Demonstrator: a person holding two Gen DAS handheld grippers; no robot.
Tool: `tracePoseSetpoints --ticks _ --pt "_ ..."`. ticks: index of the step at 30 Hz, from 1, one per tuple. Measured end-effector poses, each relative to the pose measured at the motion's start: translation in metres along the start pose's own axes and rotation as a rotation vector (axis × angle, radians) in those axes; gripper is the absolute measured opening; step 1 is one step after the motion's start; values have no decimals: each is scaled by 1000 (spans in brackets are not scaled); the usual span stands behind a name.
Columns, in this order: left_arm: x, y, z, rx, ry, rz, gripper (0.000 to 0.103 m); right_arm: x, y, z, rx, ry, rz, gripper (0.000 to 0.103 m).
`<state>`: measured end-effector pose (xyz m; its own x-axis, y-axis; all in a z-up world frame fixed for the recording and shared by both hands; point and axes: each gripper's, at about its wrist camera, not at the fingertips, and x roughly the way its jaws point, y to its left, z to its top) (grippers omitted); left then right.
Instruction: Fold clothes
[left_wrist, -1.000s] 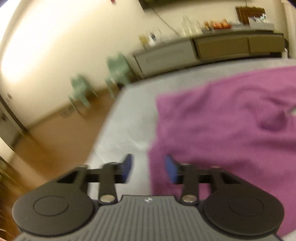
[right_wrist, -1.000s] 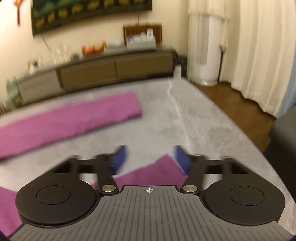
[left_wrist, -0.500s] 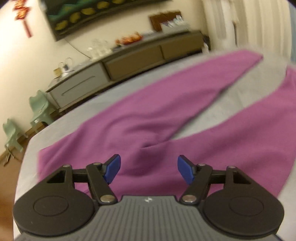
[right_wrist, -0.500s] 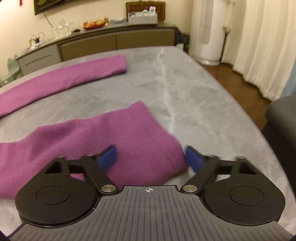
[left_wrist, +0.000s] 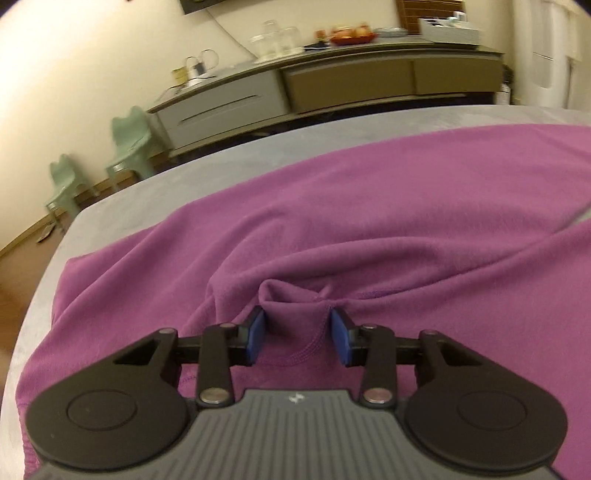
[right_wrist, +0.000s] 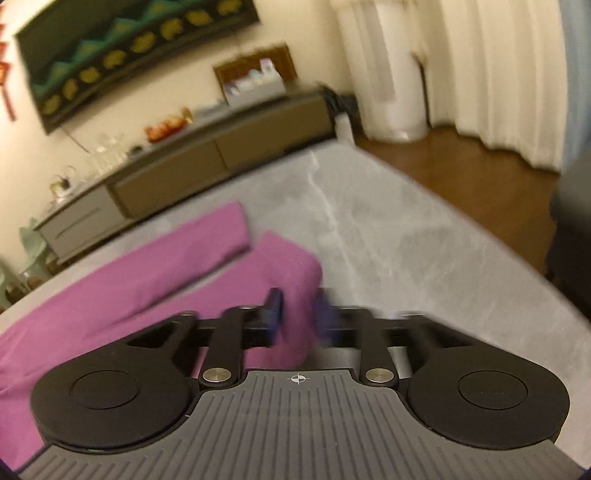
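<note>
Your left gripper (left_wrist: 297, 334) has its blue pads (left_wrist: 255, 334) pressed into a bunched fold of the purple fleece garment (left_wrist: 388, 206), the stitched hem rising up between them; the two pads touch the cloth on either side, clamped on that pucker. The garment lies spread across the grey marbled table (left_wrist: 122, 206), reaching close to the table's left edge, and wrinkles fan out from the pinched spot.

Your right gripper (right_wrist: 297, 317) is blurred, yet its pads sit close together with the end of one purple leg or sleeve caught between them. That end lies near the middle of the table (right_wrist: 424, 251), well in from the right edge. A second purple strip lies just beside it, toward the far edge.

Beyond the far edge stands a long low grey-and-brown sideboard (left_wrist: 332, 85).
</note>
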<state>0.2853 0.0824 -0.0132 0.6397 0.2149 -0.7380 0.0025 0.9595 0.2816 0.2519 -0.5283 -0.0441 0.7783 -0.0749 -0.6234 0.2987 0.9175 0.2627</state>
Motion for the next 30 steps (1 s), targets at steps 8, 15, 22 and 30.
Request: tracePoseSetpoints --ticks 8,15,22,30 --pt "-94 -14 -27 142 -179 -165 55 -13 3 -2 -30 -15 23 70" --pt "-124 -2 -99 227 -154 -143 56 -4 73 -39 -413 10 47 70" --pt "-110 115 -149 -28 1 24 52 10 135 -70 -661 52 73 71" --pt "-79 182 -172 -98 82 46 58 -27 118 -84 -630 210 109 69"
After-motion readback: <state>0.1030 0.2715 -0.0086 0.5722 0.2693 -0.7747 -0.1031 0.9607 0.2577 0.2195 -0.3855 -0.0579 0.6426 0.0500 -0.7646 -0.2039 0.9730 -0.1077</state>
